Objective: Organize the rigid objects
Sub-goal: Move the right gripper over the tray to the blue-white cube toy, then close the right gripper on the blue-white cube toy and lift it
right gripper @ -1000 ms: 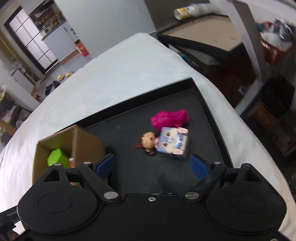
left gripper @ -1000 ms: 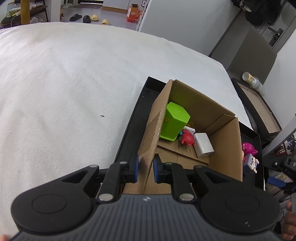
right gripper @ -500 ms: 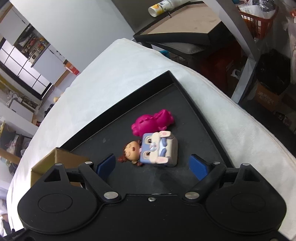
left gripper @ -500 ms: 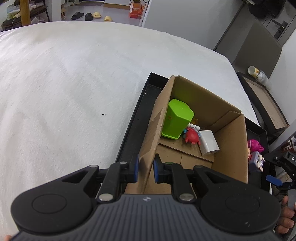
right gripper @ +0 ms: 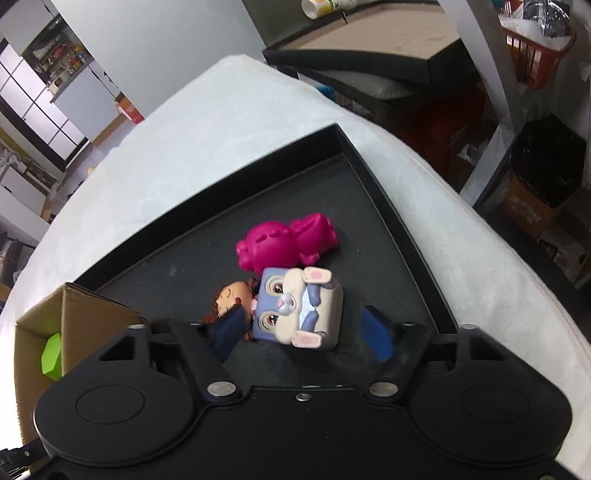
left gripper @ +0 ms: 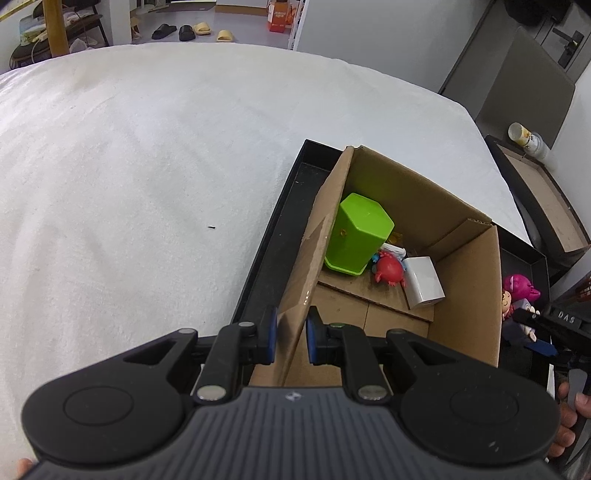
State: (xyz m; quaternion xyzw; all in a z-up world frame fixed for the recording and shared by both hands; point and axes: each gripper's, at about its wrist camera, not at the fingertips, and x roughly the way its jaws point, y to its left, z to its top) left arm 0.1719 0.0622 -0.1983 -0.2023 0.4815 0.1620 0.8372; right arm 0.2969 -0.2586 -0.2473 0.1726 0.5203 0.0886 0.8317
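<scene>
My left gripper (left gripper: pixel 290 332) is shut on the near side wall of the open cardboard box (left gripper: pixel 469 288), which stands in the black tray (left gripper: pixel 269 240). Inside the box lie a green cup (left gripper: pixel 358 232), a red toy (left gripper: pixel 389 269) and a white block (left gripper: pixel 423 282). In the right wrist view a blue-grey bunny cube (right gripper: pixel 295 306) lies on the tray (right gripper: pixel 388 206) between a magenta toy (right gripper: pixel 284 240) and a small doll head (right gripper: pixel 229 299). My right gripper (right gripper: pixel 303 334) straddles the bunny cube and its jaws are closing; a gap still shows at the right pad.
The tray sits on a white cloth-covered table (left gripper: pixel 147 166) whose edge curves off close to the right of the tray. Beyond that edge stand another black tray with a cup (right gripper: pixel 321 5) and floor clutter. The box corner (right gripper: pixel 92 314) is left of the toys.
My right gripper has come down over the toys and its jaws have narrowed around the bunny cube. The left gripper keeps its hold on the box wall.
</scene>
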